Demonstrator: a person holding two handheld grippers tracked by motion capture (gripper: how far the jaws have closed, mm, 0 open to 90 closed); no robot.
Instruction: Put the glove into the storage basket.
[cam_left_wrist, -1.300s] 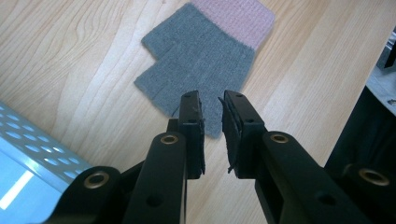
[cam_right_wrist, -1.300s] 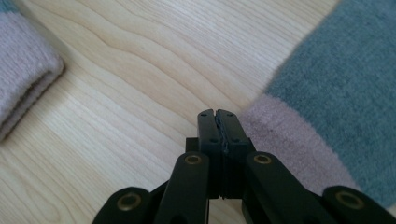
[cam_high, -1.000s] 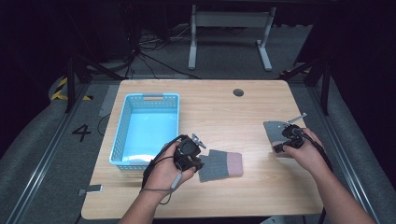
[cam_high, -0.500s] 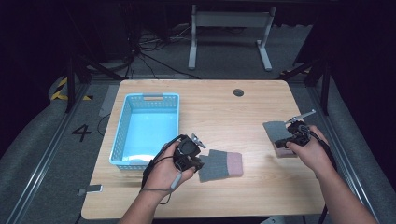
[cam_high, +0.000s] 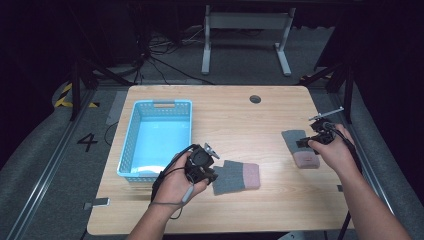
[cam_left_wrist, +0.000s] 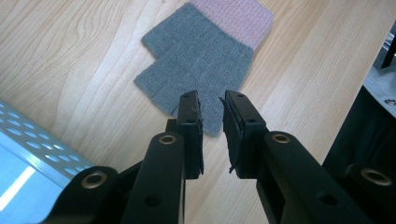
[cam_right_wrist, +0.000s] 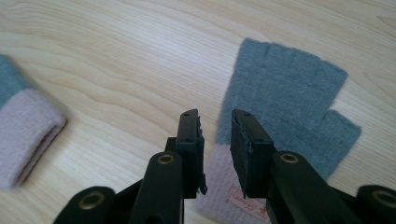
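Note:
Two grey fingerless gloves with pink cuffs lie flat on the wooden table. The first glove is near the front centre. My left gripper hovers over its grey edge, jaws a narrow gap apart, holding nothing. The second glove lies at the right. My right gripper hangs above its pink cuff, jaws slightly apart and empty. The first glove's cuff appears at the left of the right gripper view.
A light blue plastic basket stands empty on the table's left half, close to my left hand. A round cable hole sits near the far edge. Beyond the table stands a metal frame on a dark floor.
My right hand has shifted slightly back and to the right, uncovering the second glove's pink cuff. The left hand and the first glove have stayed put.

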